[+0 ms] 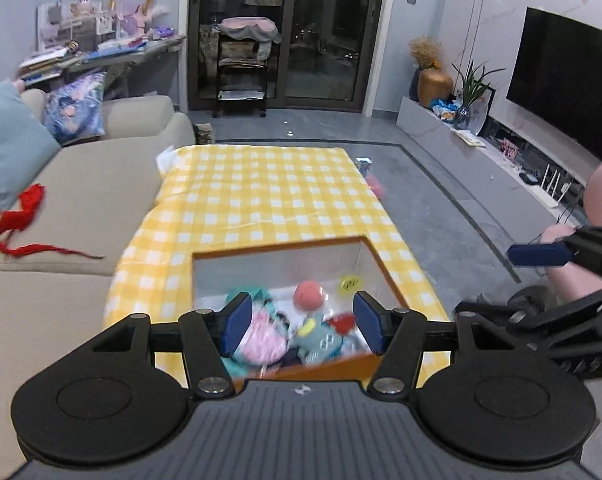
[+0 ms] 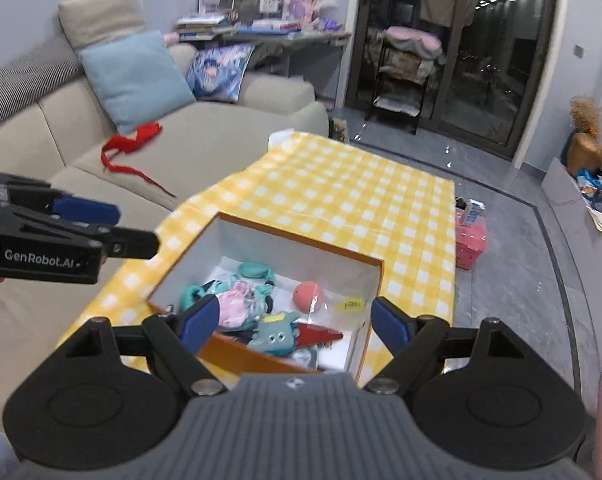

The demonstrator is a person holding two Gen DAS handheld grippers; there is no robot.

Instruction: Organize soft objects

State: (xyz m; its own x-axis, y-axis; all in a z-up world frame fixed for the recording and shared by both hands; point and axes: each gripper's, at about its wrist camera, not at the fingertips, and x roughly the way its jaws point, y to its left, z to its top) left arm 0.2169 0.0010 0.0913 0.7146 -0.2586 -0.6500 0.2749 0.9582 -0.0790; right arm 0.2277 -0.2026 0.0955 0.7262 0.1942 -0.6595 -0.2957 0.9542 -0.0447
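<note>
Presently, in the left wrist view, the left claw point(image 1: 303, 322) stands wide with nothing between its pads, raised over the box point(image 1: 285, 254), which sits on the yellow-check tabletop point(image 1: 261, 196). The toys point(image 1: 297, 328) lie heaped inside, so collection appears largely done; both claws free suggests a release rather than a grasp. The right claw point(image 1: 541, 254) shows at the right edge, seen side-on, its spread not readable from here. A red cloth point(image 1: 23, 216) lies on the sofa point(image 1: 89, 200), apart from the box, possibly outstanding.

From the right wrist view, the right claw point(image 2: 295, 322) is wide and empty above the box point(image 2: 301, 248). This view alone shows the box floor clearly: a pink ball point(image 2: 309, 295), a teal plush point(image 2: 275, 330), and a pink basket point(image 2: 471, 246) on the floor beside the tabletop point(image 2: 341, 184). The left claw point(image 2: 89, 220) enters side-on at the left.
</note>
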